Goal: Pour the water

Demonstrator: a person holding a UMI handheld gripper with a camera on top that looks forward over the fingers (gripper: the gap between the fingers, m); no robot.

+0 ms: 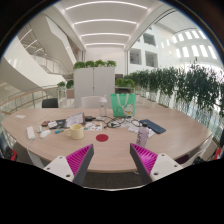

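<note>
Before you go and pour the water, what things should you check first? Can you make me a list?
1. Hand-held gripper fingers apart, nothing between them: ok, open and empty.
2. Path to the table ahead free: ok, bare wood lies just beyond the fingers.
3. Something to pour from found: cannot tell; the green container at the far side may be a pitcher.
4. Something to pour into found: cannot tell; the yellow cup-like thing is too small to judge.
5. Water in the container: cannot tell.
6. Close enough to grasp: not ok; all items sit well beyond the fingers.
</note>
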